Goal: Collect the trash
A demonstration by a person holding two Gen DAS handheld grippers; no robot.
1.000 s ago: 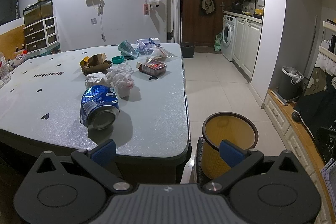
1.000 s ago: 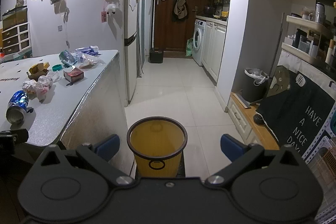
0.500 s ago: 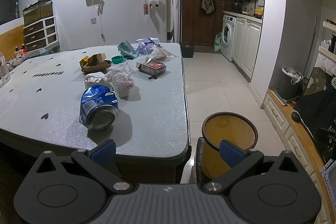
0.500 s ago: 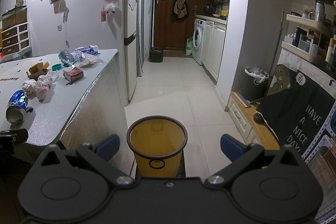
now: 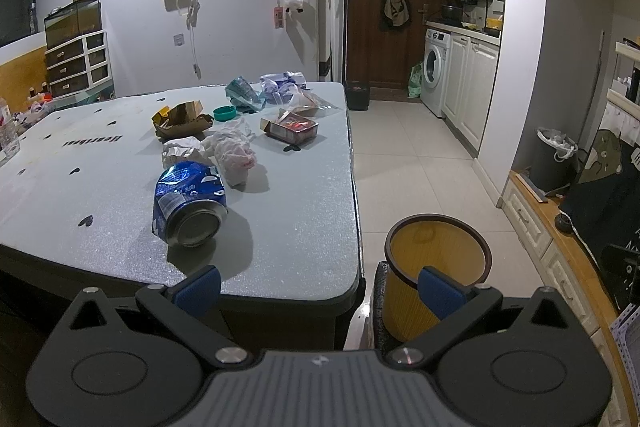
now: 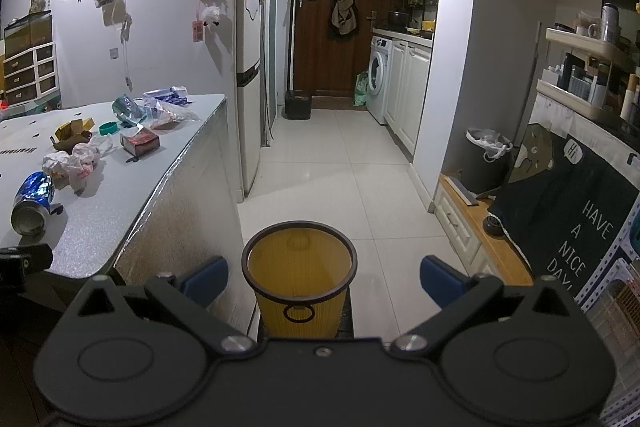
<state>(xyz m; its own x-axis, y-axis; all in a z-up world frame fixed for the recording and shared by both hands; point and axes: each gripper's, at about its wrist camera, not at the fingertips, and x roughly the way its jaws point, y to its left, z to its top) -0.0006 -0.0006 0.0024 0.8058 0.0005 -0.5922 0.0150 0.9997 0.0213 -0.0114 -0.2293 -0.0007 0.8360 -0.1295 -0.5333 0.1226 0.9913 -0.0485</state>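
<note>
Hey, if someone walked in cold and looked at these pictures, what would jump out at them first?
Probably the crushed blue can lying on its side near the front edge of the grey table, with crumpled wrappers just behind it. Next, the yellow bin on the floor beside the table, empty as far as shows.

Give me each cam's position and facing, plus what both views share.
Left wrist: on the left hand-held gripper, low before the table, facing the crushed blue can; open blue-padded fingers show.
Right wrist: on the right hand-held gripper, facing down the tiled hallway over the yellow bin; open fingers show.
Shared: can, bin, table trash, washing machine.
</note>
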